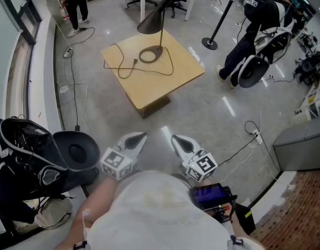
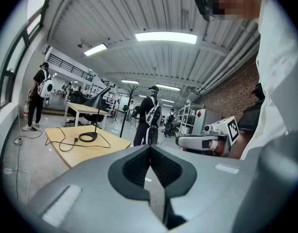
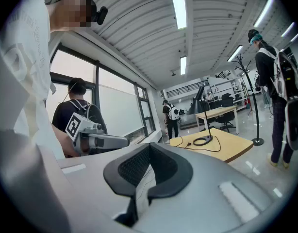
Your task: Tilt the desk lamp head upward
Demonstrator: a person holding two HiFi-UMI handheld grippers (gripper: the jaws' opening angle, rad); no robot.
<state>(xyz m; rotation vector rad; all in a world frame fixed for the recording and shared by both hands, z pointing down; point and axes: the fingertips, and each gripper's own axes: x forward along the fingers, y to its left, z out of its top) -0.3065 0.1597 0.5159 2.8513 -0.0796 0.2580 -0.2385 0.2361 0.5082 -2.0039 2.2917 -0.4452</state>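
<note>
Held shut and empty: left tool (image 1: 140, 136) and right tool (image 1: 175, 138) (each with a black-and-white marker cube (image 1: 204, 165)), well apart from lamp (image 1: 159, 20) on desk (image 1: 175, 77).

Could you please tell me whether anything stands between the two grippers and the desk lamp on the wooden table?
Nothing visible does. Only bare floor lies between the left gripper, the right gripper and the low table, and the desk lamp stands free on top of it. Both grippers' jaws are shut and empty.
</note>
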